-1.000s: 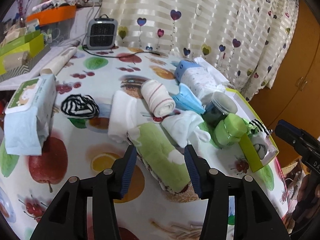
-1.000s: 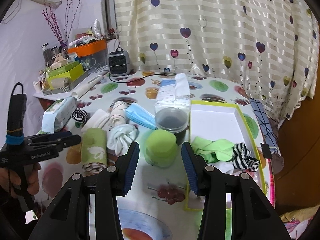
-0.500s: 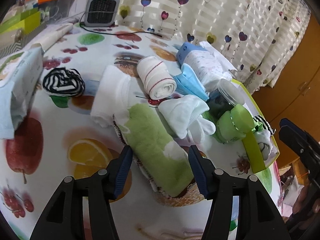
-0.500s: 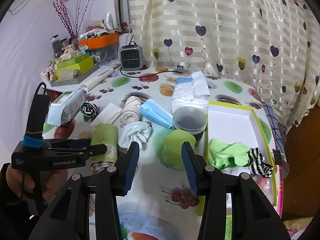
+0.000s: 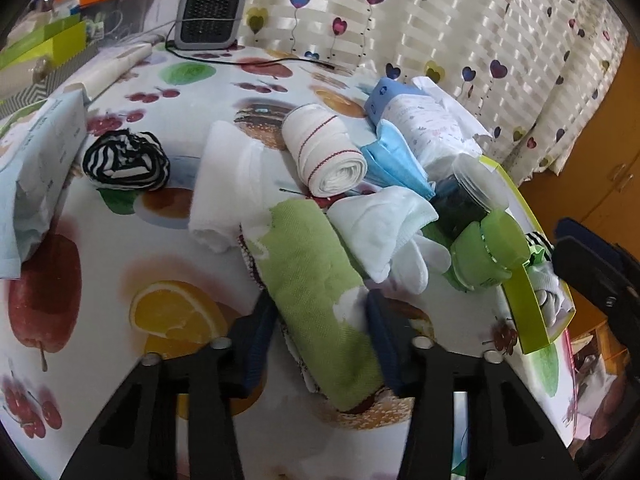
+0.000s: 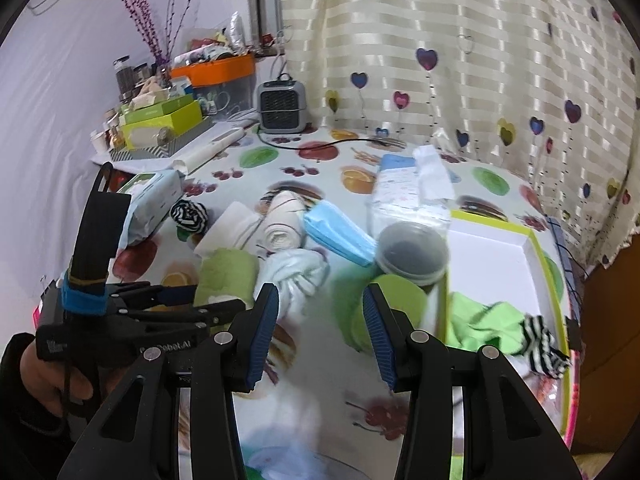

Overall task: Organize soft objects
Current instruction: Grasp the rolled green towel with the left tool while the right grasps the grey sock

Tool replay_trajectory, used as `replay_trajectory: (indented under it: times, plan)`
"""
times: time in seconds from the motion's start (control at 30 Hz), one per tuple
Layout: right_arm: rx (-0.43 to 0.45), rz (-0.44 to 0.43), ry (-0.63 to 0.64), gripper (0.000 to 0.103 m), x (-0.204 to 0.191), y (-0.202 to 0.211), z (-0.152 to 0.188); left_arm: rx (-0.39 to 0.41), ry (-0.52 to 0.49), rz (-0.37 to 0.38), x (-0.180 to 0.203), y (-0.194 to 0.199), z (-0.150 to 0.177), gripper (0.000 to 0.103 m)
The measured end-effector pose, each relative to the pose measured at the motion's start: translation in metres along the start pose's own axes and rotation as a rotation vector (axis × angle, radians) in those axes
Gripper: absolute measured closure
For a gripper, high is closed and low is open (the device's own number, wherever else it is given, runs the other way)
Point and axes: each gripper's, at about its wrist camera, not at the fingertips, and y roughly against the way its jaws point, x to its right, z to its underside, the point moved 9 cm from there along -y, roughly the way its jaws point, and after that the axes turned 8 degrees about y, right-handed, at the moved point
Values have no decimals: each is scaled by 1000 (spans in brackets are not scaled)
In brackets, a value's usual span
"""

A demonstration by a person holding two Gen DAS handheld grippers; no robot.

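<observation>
Near the counter's (image 5: 100, 264) front edge, in the left wrist view, the left hand-held gripper (image 5: 320, 332) straddles the rolled green towel (image 5: 320, 292), its jaws open and not yet clamped. Right wrist view: the right hand-held gripper (image 6: 320, 332) hangs open, holding nothing, above the counter beside the green jar (image 6: 400, 312).

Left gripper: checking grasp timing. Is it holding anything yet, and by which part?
Not clearly held. The left gripper has its open fingers either side of the green rolled towel's near end; contact cannot be told.
</observation>
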Motion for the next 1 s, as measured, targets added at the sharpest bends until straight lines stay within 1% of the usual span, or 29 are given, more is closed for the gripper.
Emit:
replay_trajectory:
  times: [0.07,0.13,0.2,0.33,0.5,0.6,0.67,0.73,0.87,1.0]
  plan:
    - [-13,-15,16,58,-6,-8,-2,10,-3,-4,-1,2,-1,71]
    - [-27,-32,29,58,-13,-18,-5,23,-11,-12,-6,6,-2,74]
    - [-42,-61,42,58,-22,-31,-8,28,-7,-13,-10,9,-3,74]
    - [-88,-89,43,58,-28,-57,-7,32,5,-3,-19,13,-4,75]
    - [-144,-82,21,58,-25,-85,-6,37,18,7,-30,17,-6,75]
    - [-162,-77,19,58,-26,-95,-7,36,28,17,-34,19,-6,75]
    - [-170,-76,24,58,-28,-100,-8,28,39,36,-35,19,-6,72]
    - [-184,-72,31,58,-30,-107,-9,20,56,44,-36,17,-7,67]
    - [-210,-68,49,58,-35,-118,-7,24,43,50,-30,16,-6,61]
    - [-222,-71,37,58,-35,-124,-7,15,64,43,-32,12,-7,58]
